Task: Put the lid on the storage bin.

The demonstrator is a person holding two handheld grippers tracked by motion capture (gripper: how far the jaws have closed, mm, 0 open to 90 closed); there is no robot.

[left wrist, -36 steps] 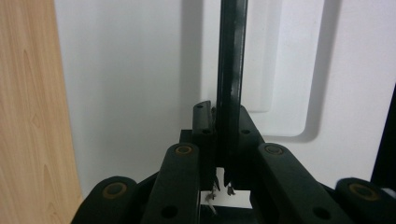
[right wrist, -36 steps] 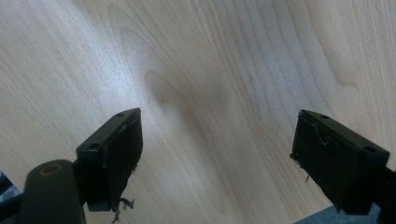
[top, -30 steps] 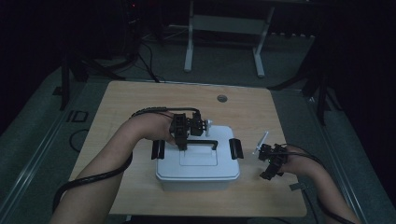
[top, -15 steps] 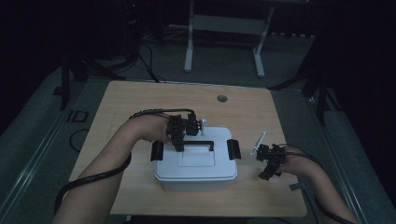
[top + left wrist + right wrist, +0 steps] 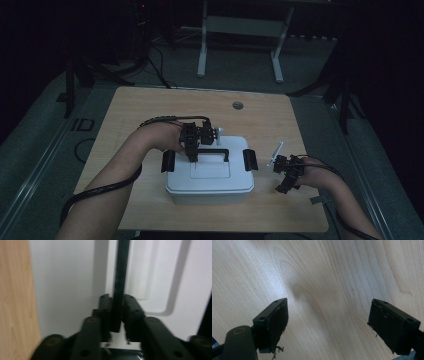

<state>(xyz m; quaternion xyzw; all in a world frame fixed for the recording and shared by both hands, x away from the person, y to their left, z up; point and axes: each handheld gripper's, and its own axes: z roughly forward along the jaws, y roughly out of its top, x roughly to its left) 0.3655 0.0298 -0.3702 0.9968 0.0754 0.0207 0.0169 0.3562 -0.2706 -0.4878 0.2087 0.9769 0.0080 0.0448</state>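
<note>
Wooden table (image 5: 150, 115), dim room, near edge cut off. White lidded box (image 5: 210, 177) at table centre; black side latches (image 5: 249, 159). Left gripper (image 5: 194, 152): jaws just opening, black lid handle (image 5: 120, 285) between them, contact blurred. Right gripper (image 5: 283, 175): jaws spread wide over bare wood.

The letters "ID" stand on the floor (image 5: 82, 125) left of the table (image 5: 150, 107)

Your left gripper (image 5: 117, 315) shows blurred, the handle (image 5: 121, 285) cut off at twelve o'clock. At nine o'clock, the table (image 5: 15, 300) is cropped.
</note>
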